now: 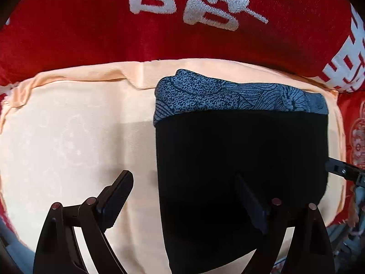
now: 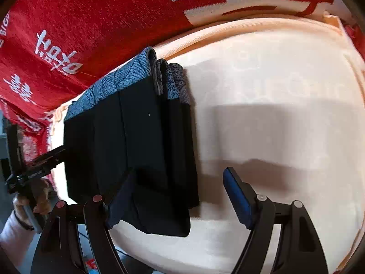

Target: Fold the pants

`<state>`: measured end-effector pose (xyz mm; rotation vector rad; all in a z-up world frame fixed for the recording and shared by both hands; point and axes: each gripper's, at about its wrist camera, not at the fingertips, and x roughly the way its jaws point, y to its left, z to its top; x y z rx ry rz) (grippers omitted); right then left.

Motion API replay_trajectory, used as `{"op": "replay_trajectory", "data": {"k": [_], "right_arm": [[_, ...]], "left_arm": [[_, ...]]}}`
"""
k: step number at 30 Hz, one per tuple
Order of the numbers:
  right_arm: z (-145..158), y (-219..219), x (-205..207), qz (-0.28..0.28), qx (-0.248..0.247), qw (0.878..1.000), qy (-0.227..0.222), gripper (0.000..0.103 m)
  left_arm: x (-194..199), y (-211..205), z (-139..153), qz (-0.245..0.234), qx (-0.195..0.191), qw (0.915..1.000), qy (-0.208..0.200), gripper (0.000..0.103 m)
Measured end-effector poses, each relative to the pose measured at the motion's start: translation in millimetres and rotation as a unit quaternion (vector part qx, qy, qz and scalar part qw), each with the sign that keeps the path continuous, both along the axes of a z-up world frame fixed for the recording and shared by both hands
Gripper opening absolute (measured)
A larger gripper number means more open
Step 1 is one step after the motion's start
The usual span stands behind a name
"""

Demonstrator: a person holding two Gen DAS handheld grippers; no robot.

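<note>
A peach cushion serves as the surface, lying on a red blanket with white stitched characters that fills the 12 o'clock side of both views.

The pants, black with a blue-grey patterned waistband, lie folded into a narrow stack on the cushion. In the left wrist view they fill the 3 o'clock half, with the waistband towards 12 o'clock; in the right wrist view they sit from 9 o'clock to centre.

The left hand-held gripper stands wide open, gripping nothing. Its one finger hovers over bare cushion, the other is over the black cloth, so the long edge of the pants runs between them. Whether either finger touches the cloth cannot be told.

The right hand-held gripper is released too, jaws well apart. Its blue-padded finger is over bare cushion at 5 o'clock; the other finger is just beside the near corner of the pants, where a loose flap of cloth hangs over.

In the right wrist view, open cushion stretches from 1 to 4 o'clock. At 9 o'clock, the left hand-held gripper reaches in towards the far edge of the pants, held by a person's hand in a pale sleeve.
</note>
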<state>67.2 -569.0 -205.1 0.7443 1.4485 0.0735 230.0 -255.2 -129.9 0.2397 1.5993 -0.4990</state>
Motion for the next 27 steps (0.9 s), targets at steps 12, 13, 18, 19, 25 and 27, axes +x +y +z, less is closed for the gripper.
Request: {"op": "replay_trajectory", "data": {"k": [12,13,18,19,25,27], "right_arm": [[-36,-16,6,0.000,0.141,0.990,-0.029,0.081],[-39,-15,9,0.001,0.153,0.988,-0.032,0.081],[-49,-8,27,0.026,0.186,0.981,-0.052,0.083],[-49,-6,30,0.028,0.190,0.980,-0.056,0.083],[-56,-11,30,-0.004,0.215,0.975,-0.050,0.079],[-53,-9,28,-0.010,0.211,0.976,-0.045,0.076]], "left_arm": [[14,12,-35,0.004,-0.107,0.9894,0.098,0.092],[15,8,-37,0.000,-0.113,0.9885,0.101,0.092],[14,-9,-48,-0.013,-0.123,0.9875,0.098,0.099],[14,-13,-50,-0.015,-0.127,0.9870,0.098,0.100],[12,-10,-54,0.015,-0.127,0.9870,0.098,0.103],[9,-9,-51,0.021,-0.122,0.9879,0.094,0.101]]}}
